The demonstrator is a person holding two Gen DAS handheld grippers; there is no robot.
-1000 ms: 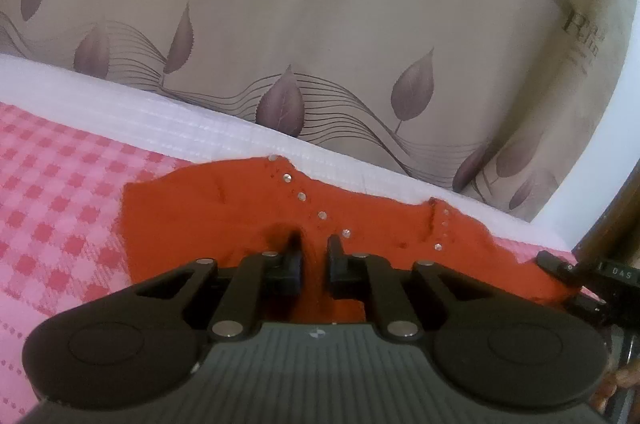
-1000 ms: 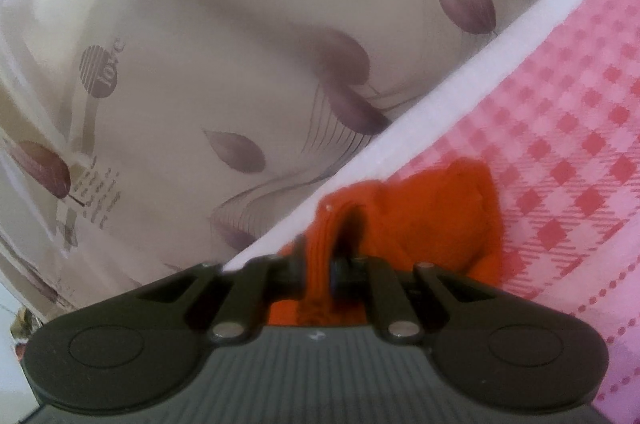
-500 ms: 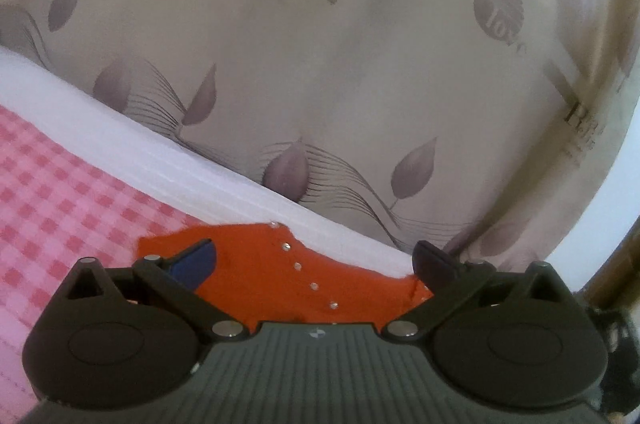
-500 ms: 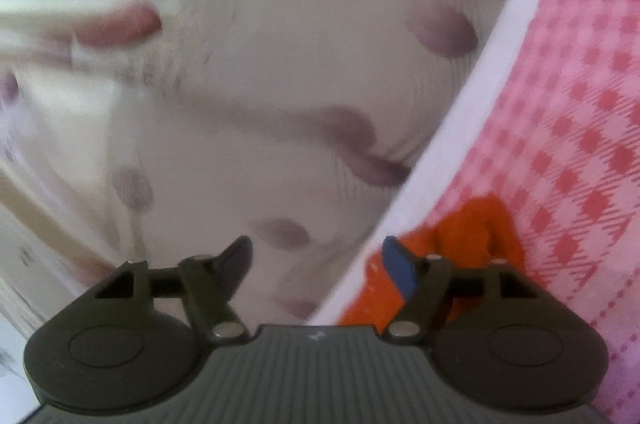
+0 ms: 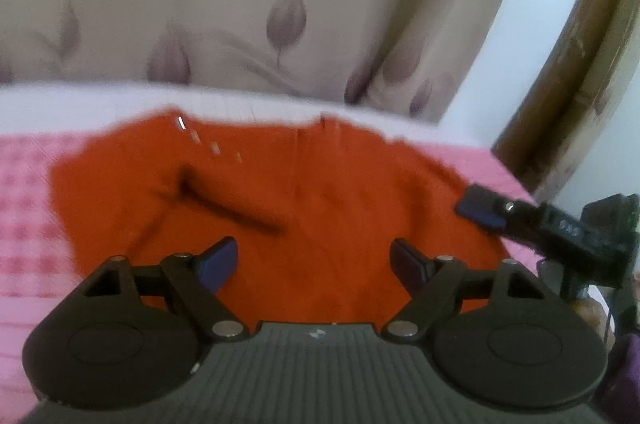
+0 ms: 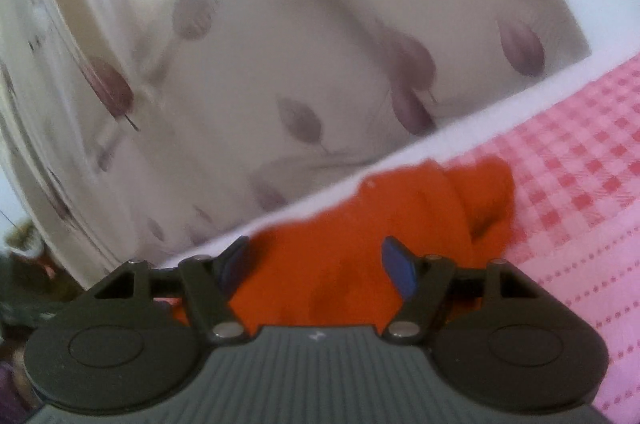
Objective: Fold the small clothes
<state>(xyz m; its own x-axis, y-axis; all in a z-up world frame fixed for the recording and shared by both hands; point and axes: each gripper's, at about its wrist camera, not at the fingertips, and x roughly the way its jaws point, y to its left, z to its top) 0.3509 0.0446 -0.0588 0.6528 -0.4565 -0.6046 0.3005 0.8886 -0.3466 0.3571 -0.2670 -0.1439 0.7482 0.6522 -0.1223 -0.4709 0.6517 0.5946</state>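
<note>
Orange garment [image 5: 304,208] lies flat on the pink checked bedcover [image 5: 28,224], directly ahead of and below the left gripper [image 5: 314,262], long axis running side to side across its fingers, snap row toward the far left. Left jaws are apart and closing, nothing pinched; cloth only lies under them. Right gripper [image 6: 316,264] sits at the garment's right-hand end, jaws apart, empty, bunched edge [image 6: 480,200] ahead and to its right. Its blue fingertip [image 5: 480,210] shows at the garment's edge in the left view. Leaf-print curtain [image 5: 240,4] beyond. Judgement: both reach equally; each takes its own end for the next fold.
</note>
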